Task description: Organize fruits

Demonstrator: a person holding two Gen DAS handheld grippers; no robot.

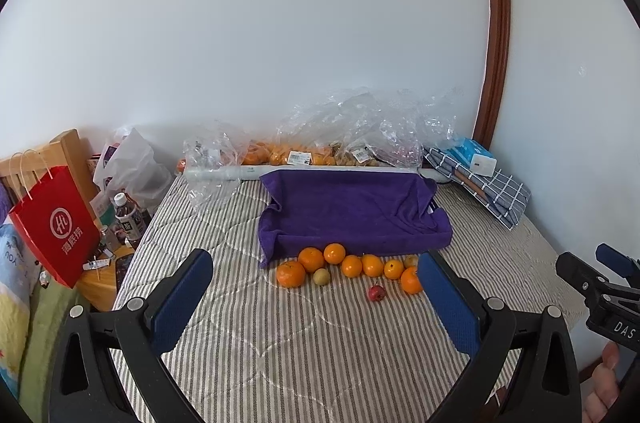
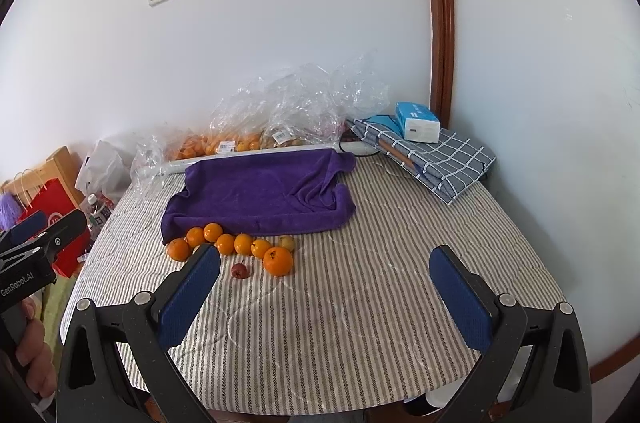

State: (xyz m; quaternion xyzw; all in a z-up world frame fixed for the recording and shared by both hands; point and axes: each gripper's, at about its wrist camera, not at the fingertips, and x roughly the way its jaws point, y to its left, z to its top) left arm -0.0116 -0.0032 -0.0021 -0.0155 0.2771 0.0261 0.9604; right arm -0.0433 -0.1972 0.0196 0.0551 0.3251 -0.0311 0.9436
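Observation:
Several oranges (image 1: pixel 312 259) lie in a loose row on the striped table cover, in front of a tray draped in a purple towel (image 1: pixel 348 211). A small yellow-green fruit (image 1: pixel 321 277) and a small red fruit (image 1: pixel 376 293) lie among them. The same row of oranges (image 2: pixel 234 245), red fruit (image 2: pixel 239 271) and purple towel (image 2: pixel 260 195) show in the right wrist view. My left gripper (image 1: pixel 316 287) is open and empty, held short of the fruit. My right gripper (image 2: pixel 324 281) is open and empty, to the right of the fruit.
Clear plastic bags (image 1: pixel 320 143) holding more oranges lie along the wall. A folded checked cloth (image 2: pixel 436 159) with a tissue pack (image 2: pixel 416 123) sits at the back right. A red paper bag (image 1: pixel 56 227) and bottles (image 1: pixel 128 217) stand left of the table.

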